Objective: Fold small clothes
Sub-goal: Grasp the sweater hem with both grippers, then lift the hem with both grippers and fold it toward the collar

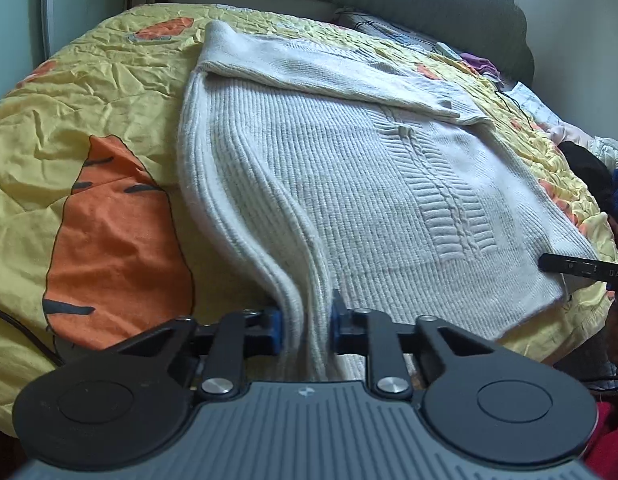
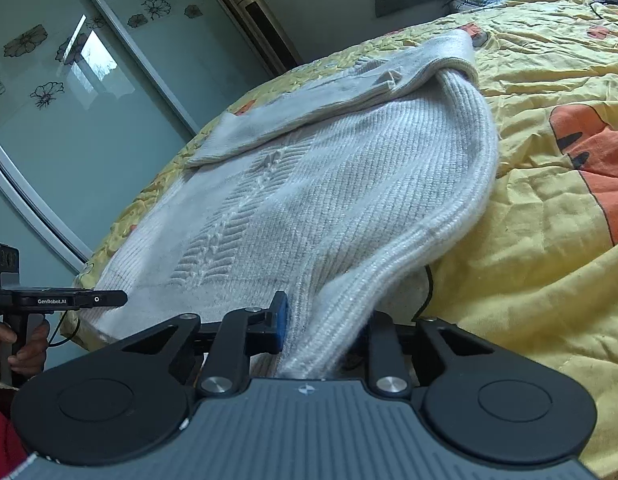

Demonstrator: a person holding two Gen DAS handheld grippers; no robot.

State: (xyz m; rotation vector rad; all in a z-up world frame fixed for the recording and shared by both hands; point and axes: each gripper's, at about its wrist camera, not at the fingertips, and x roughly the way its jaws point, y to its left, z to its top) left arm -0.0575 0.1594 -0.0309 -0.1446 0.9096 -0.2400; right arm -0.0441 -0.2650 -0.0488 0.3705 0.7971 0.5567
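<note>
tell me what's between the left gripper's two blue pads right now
A bunched ribbed edge of the white sweater sits between the left gripper pads, which press on it; the left wrist view shows this.

Left gripper (image 1: 307,330) clamped on ribbed hem of cream knit sweater (image 1: 349,184) — spread over yellow carrot-print quilt (image 1: 69,120). Sleeve folded across the top — other gripper's tip (image 1: 557,264) at the right edge.

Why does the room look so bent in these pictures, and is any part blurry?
Left wrist view: fisheye bulges the quilt; sweater sharp, its hem smeared near the left gripper. Right wrist view: door frame curves, glass reflects daylight; knit blurs by the right gripper.
</note>
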